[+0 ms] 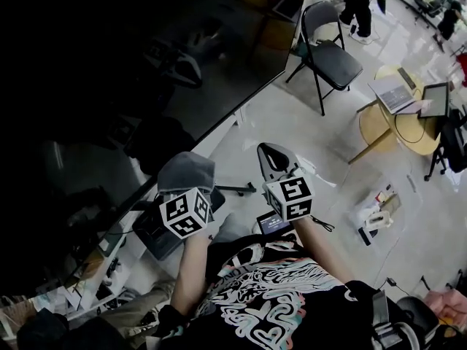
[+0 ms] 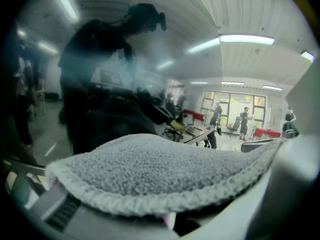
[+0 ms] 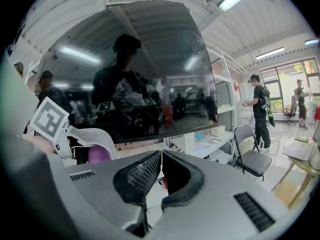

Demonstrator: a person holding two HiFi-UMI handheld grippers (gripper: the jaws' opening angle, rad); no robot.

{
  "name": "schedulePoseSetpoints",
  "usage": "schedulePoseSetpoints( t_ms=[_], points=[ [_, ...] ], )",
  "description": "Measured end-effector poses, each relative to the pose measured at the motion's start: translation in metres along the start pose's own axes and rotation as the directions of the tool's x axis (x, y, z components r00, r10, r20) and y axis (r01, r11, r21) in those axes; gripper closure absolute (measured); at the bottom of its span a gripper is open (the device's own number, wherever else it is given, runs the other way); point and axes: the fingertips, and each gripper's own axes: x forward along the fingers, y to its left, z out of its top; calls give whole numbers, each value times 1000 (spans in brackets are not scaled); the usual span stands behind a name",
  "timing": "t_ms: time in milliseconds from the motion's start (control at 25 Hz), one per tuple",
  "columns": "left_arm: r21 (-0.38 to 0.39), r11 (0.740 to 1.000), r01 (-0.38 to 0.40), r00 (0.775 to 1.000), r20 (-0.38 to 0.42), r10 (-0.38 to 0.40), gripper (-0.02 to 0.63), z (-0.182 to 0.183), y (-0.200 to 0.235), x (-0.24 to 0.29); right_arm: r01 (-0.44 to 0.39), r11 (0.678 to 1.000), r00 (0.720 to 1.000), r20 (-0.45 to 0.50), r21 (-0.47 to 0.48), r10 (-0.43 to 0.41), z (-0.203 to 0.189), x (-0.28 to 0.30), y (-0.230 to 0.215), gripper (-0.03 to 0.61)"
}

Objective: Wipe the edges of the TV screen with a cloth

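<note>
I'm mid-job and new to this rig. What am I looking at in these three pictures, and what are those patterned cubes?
There is no robot here: a person holds a two-jaw gripper in each hand, and the patterned cubes are part of those grippers. The head view looks down from the person's head; the other two cameras ride on the grippers. The left gripper is shut on a grey cloth and faces the dark TV screen. The right gripper is shut and empty. A white shelf with small items stands under the screen.
</note>
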Motion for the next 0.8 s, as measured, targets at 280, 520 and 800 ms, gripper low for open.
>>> schedulePoseSetpoints(
  t_ms=[280, 520, 800],
  points=[
    [0, 999, 43, 999, -12, -43, 581, -2, -10, 11, 57, 998, 998, 3, 4, -57, -3, -11, -11, 548],
    [-31, 995, 93, 995, -15, -94, 581, 0, -27, 27, 114, 993, 993, 8, 11, -114, 1, -13, -31, 548],
    [-55, 991, 120, 992, -20, -121, 581, 5, -37, 33, 126, 992, 992, 7, 19, -126, 7, -9, -36, 549]
  ],
)
